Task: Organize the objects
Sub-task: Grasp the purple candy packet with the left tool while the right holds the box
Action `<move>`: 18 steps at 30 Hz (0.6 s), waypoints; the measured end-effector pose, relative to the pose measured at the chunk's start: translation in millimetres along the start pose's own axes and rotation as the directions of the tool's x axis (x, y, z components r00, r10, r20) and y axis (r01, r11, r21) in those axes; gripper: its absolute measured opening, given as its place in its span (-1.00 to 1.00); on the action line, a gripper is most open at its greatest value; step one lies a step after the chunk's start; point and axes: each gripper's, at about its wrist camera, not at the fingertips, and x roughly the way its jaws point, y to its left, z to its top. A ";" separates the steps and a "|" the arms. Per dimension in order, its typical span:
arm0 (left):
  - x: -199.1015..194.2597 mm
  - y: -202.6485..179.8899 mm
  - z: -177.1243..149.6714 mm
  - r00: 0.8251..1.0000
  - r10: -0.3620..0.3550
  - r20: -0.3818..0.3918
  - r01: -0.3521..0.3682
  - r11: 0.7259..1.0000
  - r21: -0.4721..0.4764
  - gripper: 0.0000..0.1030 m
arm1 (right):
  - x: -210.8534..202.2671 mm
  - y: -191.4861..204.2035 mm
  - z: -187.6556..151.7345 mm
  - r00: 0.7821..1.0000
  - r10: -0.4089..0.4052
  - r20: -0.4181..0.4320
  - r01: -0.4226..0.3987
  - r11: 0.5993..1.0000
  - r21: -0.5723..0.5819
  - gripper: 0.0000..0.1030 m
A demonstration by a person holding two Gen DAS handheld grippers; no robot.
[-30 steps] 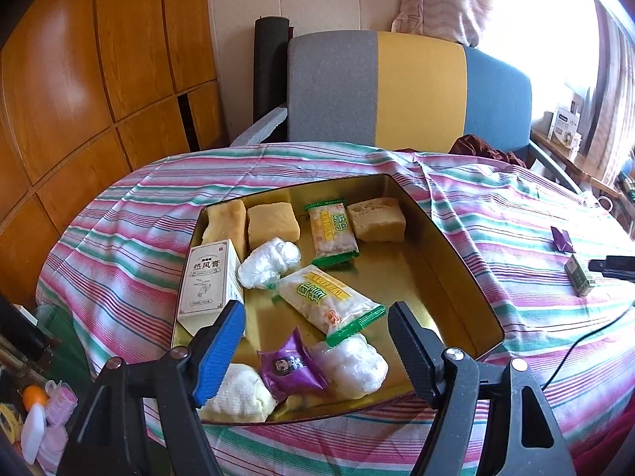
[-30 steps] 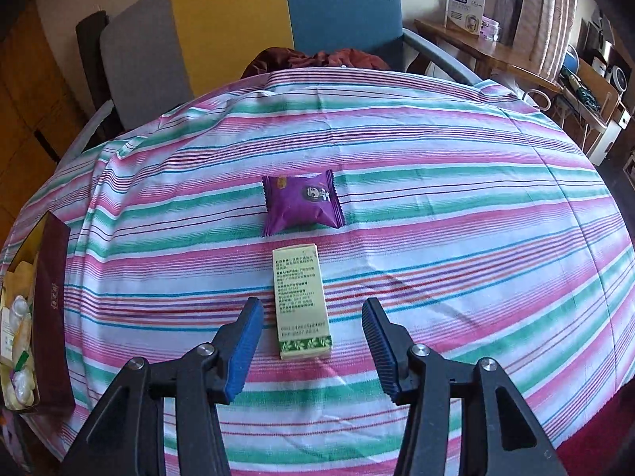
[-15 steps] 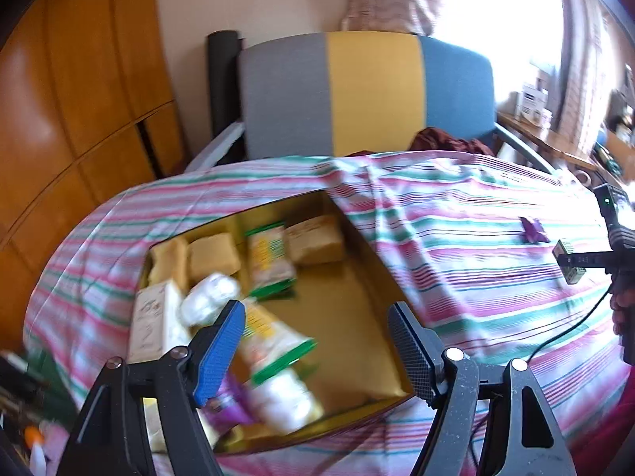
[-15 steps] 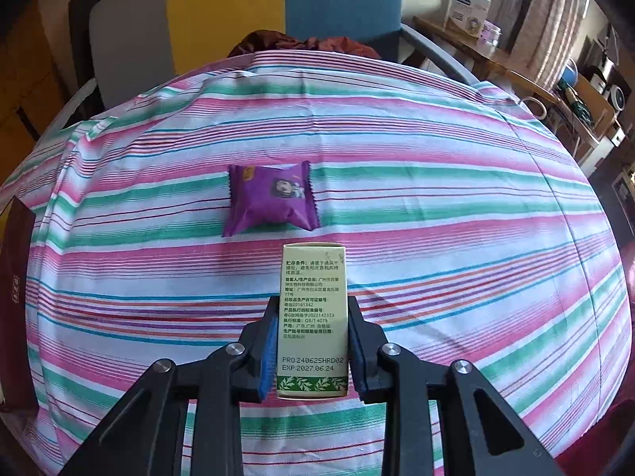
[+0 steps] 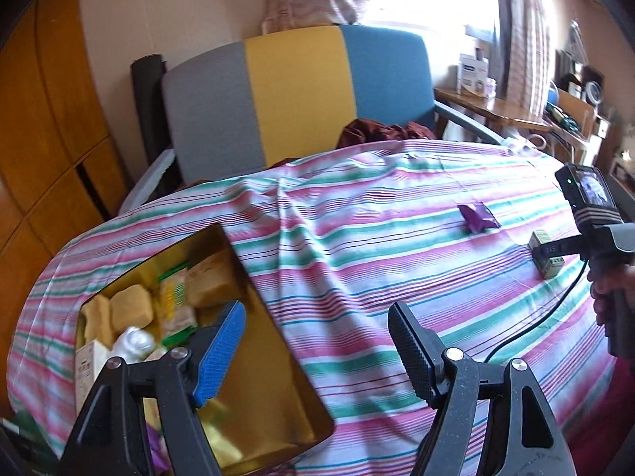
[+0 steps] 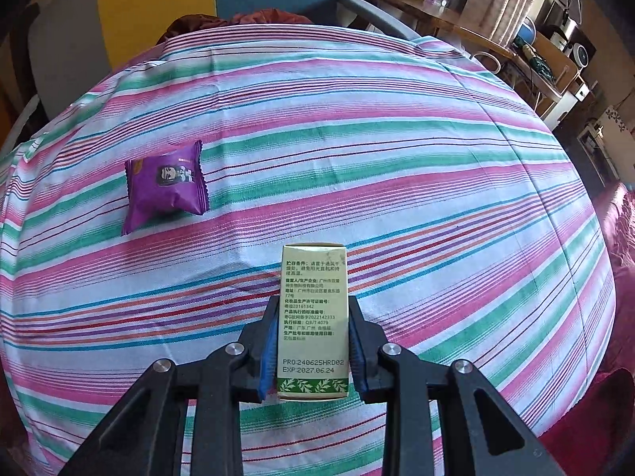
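The right gripper (image 6: 311, 351) is clamping the small green box (image 6: 313, 317) on the striped tablecloth (image 6: 397, 182); the purple packet (image 6: 164, 186) is lying nearby. The left gripper (image 5: 317, 351) is hovering open, its arms partly hiding the gold tray (image 5: 274, 361).

The striped tablecloth (image 6: 357, 166) is matt woven cloth, creased. The gold tin tray (image 5: 278, 404) looks like glossy metal. The purple snack packet (image 6: 164, 186) is shiny plastic film, and the small green box (image 6: 313, 317) is smooth printed card.
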 end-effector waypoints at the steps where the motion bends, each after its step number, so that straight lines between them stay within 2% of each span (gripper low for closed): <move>1: 3.3 -4.4 1.8 1.000 -0.006 -0.004 0.006 1.000 0.007 0.46 | 0.0 -0.6 0.4 1.000 0.003 -0.001 -0.003 1.000 0.002 -0.42; 9: 20.9 -34.7 15.1 0.999 -0.036 -0.020 0.037 0.997 0.073 0.46 | 4.7 -14.9 7.1 0.998 0.052 -0.038 -0.050 0.997 0.059 -0.42; 18: 53.9 -64.8 32.8 0.995 -0.072 -0.064 0.081 0.987 0.138 0.46 | 2.3 -33.1 11.8 0.989 0.143 -0.049 -0.133 0.977 0.166 -0.22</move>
